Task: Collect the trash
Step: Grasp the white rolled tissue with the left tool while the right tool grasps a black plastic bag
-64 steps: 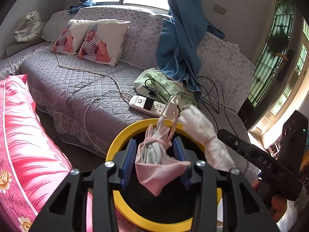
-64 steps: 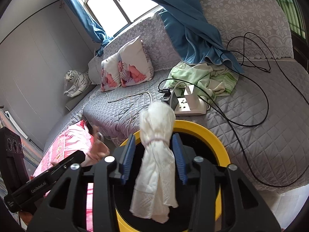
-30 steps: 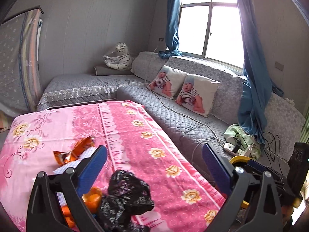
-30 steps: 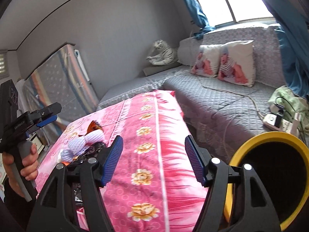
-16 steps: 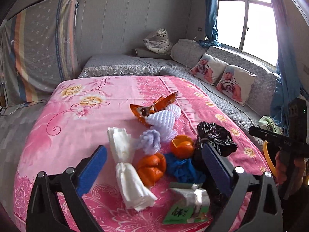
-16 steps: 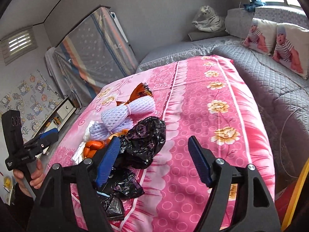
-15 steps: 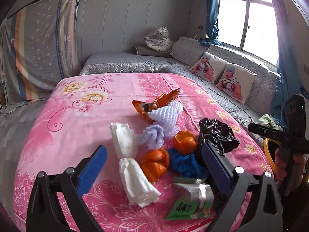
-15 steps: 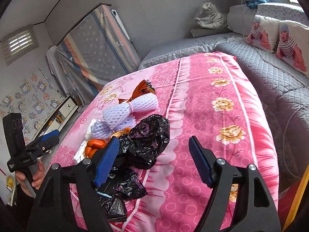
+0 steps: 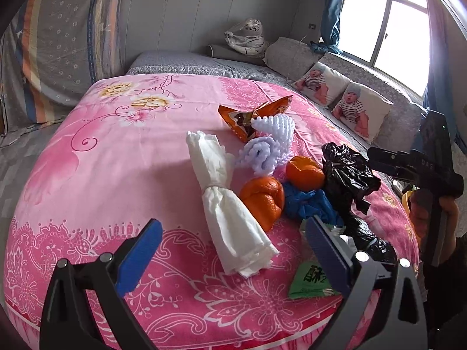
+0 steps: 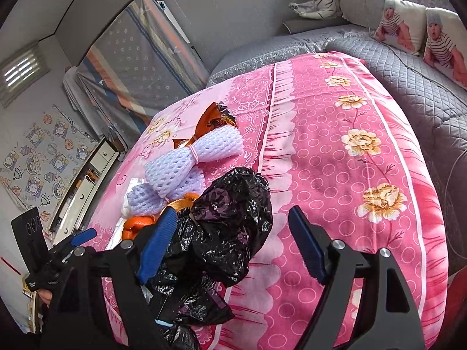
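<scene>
Trash lies in a pile on the pink flowered table (image 9: 87, 157): a tied white paper roll (image 9: 224, 198), orange peels (image 9: 262, 201), a blue wad (image 9: 309, 204), purple foam nets (image 9: 262, 151), an orange snack wrapper (image 9: 248, 116), a green packet (image 9: 312, 280) and a crumpled black plastic bag (image 9: 347, 172). My left gripper (image 9: 233, 253) is open and empty, just above the near end of the white roll. My right gripper (image 10: 233, 248) is open and empty, over the black bag (image 10: 230, 233), beside the foam nets (image 10: 186, 163).
A grey quilted sofa (image 10: 408, 67) with baby-print pillows (image 9: 341, 99) runs behind the table. The yellow bin's rim (image 9: 405, 198) peeks out at the table's far right edge. A plush tiger (image 9: 248, 35) sits in the corner.
Both grippers let go of their wads at the yellow bin, opened, and swung back to the table. They have since moved closer to the trash pile.
</scene>
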The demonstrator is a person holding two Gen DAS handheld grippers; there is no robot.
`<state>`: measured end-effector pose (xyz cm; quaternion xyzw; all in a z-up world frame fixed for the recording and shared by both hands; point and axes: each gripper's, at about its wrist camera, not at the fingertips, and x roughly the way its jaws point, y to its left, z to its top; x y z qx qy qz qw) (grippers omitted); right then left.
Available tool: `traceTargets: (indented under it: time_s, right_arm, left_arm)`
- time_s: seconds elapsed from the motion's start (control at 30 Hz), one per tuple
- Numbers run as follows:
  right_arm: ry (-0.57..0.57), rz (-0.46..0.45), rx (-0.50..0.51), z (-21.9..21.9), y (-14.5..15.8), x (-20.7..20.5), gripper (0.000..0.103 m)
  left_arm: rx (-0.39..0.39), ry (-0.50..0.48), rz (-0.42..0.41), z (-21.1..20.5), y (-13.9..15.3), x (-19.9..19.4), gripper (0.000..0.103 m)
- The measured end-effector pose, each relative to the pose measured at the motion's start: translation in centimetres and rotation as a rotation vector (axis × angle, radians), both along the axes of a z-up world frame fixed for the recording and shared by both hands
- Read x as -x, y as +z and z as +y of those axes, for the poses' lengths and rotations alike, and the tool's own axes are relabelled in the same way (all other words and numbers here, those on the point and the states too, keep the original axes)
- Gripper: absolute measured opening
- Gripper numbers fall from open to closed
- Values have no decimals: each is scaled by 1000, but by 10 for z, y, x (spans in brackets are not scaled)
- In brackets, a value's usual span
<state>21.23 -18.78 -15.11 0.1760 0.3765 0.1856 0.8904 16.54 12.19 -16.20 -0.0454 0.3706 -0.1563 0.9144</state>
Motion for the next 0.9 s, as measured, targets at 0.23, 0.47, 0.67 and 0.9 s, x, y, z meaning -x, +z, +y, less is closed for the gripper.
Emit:
traceTargets:
  time_s: [0.23,0.47,0.67,0.9]
  right_arm:
    - [4,35,-1,6,-8,-9,74]
    - [10,61,18,15,-16,-17,64]
    - [28,60,54,21,-16,-18,37]
    - [25,18,54,16,-6,-8,10]
  left_arm:
    - [-21,-29,16,-8,-7,-6,82]
    - [-36,-34,66,-14,-20,-18,55]
    - [-94,-17,84,-20,-25,-23,18]
    - [-69,-5,95,-11,-21,-21,12]
